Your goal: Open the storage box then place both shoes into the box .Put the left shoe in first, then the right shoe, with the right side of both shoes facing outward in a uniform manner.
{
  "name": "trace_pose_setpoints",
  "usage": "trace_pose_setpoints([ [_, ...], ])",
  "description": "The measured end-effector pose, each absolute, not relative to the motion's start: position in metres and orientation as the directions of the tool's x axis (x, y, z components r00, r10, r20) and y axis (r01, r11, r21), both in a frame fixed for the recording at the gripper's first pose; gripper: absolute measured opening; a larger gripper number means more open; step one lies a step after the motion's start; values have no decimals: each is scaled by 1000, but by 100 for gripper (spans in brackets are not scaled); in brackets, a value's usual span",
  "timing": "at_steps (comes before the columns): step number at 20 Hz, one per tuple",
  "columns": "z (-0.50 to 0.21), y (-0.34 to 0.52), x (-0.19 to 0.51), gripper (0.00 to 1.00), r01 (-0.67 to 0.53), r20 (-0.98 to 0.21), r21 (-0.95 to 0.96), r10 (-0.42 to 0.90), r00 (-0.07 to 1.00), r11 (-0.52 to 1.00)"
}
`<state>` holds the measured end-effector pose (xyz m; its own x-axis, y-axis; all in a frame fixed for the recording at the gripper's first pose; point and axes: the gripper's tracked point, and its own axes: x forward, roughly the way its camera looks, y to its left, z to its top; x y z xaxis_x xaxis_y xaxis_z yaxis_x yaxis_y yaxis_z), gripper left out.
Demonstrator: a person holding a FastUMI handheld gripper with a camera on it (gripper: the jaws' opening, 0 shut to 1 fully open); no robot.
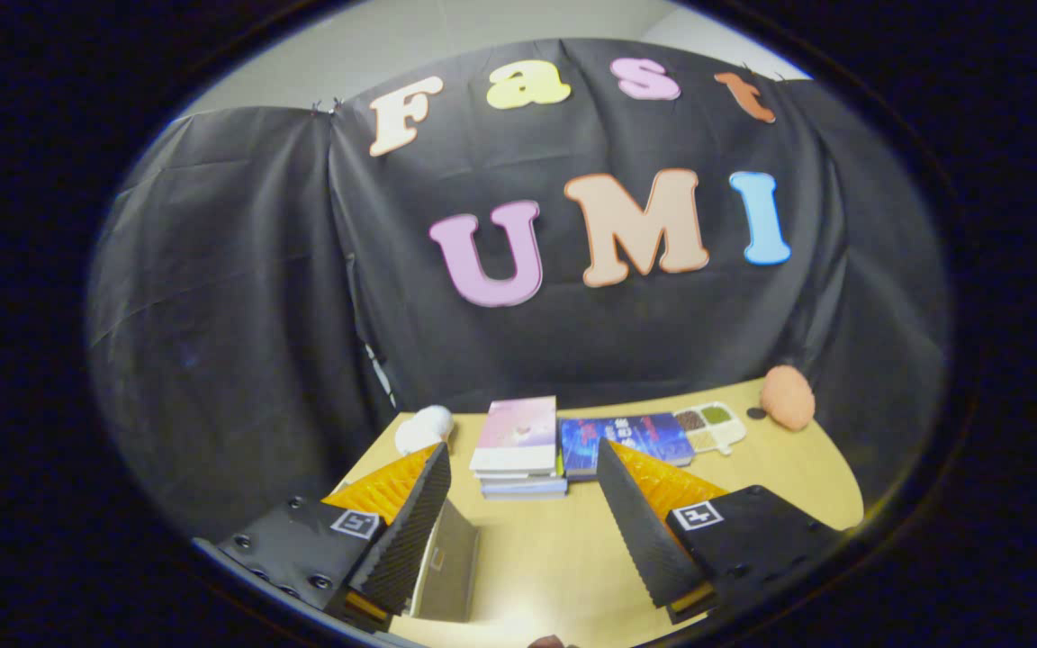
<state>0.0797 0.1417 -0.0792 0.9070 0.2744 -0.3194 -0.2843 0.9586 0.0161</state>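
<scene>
Storage box, as far as I can judge, is the grey-brown panel (448, 576) that shows low down just right of the left finger of the tool (518, 459), near the close edge of the table (563, 558); too little of it is in sight to be sure, and I cannot tell whether it is open or shut. Neither shoe can be picked out. The tool's fingers stand well apart with nothing between them, held above the table.

If that panel is the box's lid or wall, it looks thin, stiff and light, probably smooth, so a pinch on a free edge or lip seems the safest hold, lifted slowly so it does not slide.

Farther off, beyond the fingertips, lies a stack of books (518, 450), with a blue book (626, 441) just to its right and a small compartment tray (712, 425) beyond that. A white soft thing (422, 427) sits far left, an orange fuzzy ball (787, 398) far right.
</scene>
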Motion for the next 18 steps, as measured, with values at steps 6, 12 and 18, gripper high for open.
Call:
trace_pose_setpoints([
  [6,-8,117,71,100,-247,-52,3,246,968,969],
  [12,1,110,64,100,-239,15,12,238,971,971],
  [18,-7,109,68,100,-218,-21,-23,218,976,976],
])
